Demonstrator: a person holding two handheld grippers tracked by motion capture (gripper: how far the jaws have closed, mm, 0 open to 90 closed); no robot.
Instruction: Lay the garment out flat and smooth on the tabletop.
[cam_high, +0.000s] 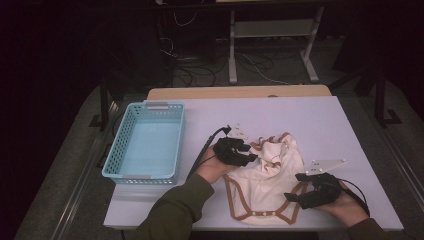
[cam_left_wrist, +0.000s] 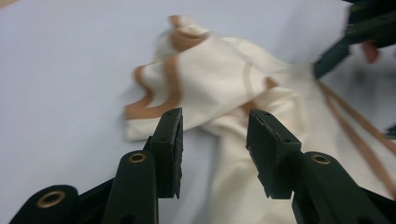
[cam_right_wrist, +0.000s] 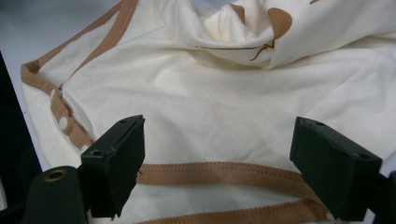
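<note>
Dark floor and shadow surround the white table (cam_high: 310, 115), with tangled cables and a pale metal stand (cam_high: 272, 37) on the floor beyond its far edge, where a strip of bare wood (cam_high: 240, 92) shows; the tabletop itself is smooth and pale. On it, toward the near edge, lies a cream baby garment (cam_high: 265, 182) with brown trim, its upper part bunched and folded over, its lower part spread flat with snap buttons along the bottom hem. Left of the garment, well apart from it, stands a light blue plastic basket (cam_high: 116, 150) at the table's left edge. At the garment's upper left corner sits the left gripper (cam_high: 250, 157); in the left gripper view (cam_left_wrist: 214, 140) its jaws stand partly apart over the crumpled cloth, pads clear of the fabric, nothing pinched between them. At the garment's lower right edge rests the right gripper (cam_high: 292, 196); in the right gripper view (cam_right_wrist: 217, 172) its jaws stand wide on either side of the brown hem band, the cloth lying between them without either pad pressing it. Green sleeves (cam_high: 172, 210) enter from the near edge.
</note>
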